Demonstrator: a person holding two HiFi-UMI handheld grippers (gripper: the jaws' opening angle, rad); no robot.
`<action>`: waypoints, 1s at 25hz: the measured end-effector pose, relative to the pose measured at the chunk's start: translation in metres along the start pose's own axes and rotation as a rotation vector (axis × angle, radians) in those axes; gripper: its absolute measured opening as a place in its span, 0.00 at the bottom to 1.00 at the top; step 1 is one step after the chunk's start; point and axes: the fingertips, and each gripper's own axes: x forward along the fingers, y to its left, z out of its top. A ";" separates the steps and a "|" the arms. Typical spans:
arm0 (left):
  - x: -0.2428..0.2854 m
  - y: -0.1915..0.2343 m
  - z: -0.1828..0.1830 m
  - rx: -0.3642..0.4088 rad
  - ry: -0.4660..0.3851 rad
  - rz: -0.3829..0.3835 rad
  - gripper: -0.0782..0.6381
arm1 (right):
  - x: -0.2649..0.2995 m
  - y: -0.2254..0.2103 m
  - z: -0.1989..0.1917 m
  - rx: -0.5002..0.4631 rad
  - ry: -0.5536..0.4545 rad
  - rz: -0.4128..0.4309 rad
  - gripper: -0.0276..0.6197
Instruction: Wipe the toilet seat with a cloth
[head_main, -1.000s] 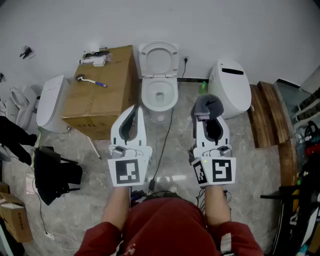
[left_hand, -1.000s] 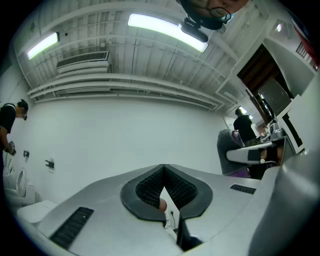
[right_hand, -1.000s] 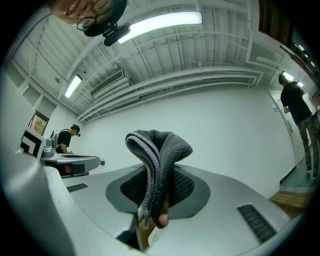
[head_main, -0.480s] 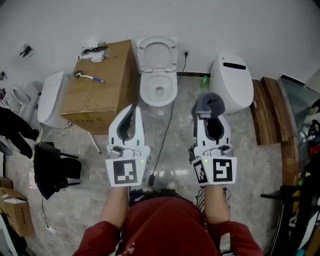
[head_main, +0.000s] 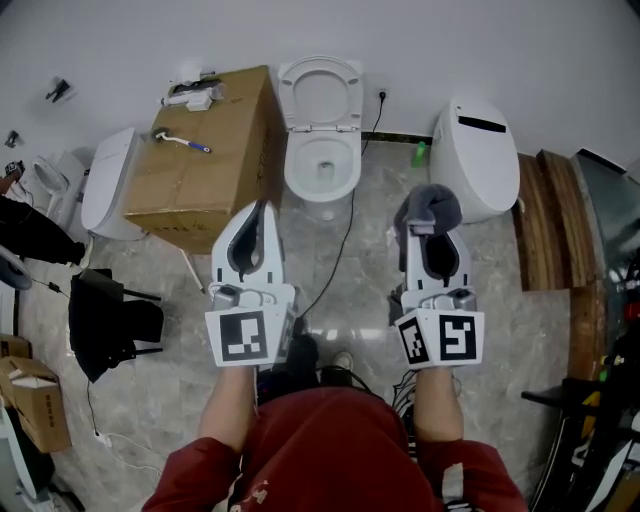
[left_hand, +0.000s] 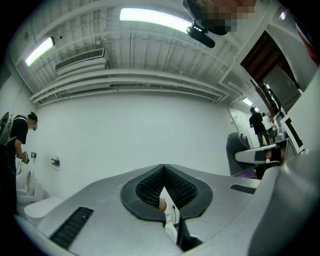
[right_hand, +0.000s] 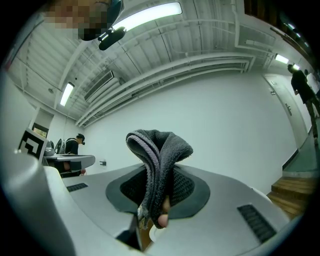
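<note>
A white toilet (head_main: 322, 165) stands against the far wall with its lid (head_main: 321, 93) raised. A grey cloth (head_main: 432, 209) bulges out of my right gripper (head_main: 429, 226), which is shut on it. The cloth is folded over the jaw tips (right_hand: 159, 159). That gripper is held right of the toilet and short of it, above the floor. My left gripper (head_main: 260, 210) is shut with nothing in it, its ribbed pads (left_hand: 150, 187) meeting. It hovers just left of the bowl's front, beside the box.
A cardboard box (head_main: 205, 160) with a brush (head_main: 181, 143) on top stands left of the toilet. A second white toilet body (head_main: 478, 155) lies to the right, with a green bottle (head_main: 419, 153) nearby. A black cable (head_main: 343, 245) crosses the marble floor. Wooden planks (head_main: 560, 220) lie far right.
Both grippers sit a little lower in the head view, and the right one with the cloth has shifted right. Both jaws stay as they were.
</note>
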 end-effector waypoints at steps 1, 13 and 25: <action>0.004 -0.001 -0.001 0.002 0.002 -0.003 0.12 | 0.003 -0.002 0.000 -0.001 0.001 0.001 0.16; 0.097 0.052 -0.035 -0.051 -0.035 -0.021 0.12 | 0.101 0.001 -0.028 -0.065 0.018 -0.026 0.16; 0.251 0.195 -0.074 -0.064 -0.047 -0.037 0.12 | 0.306 0.048 -0.052 -0.104 0.023 -0.059 0.16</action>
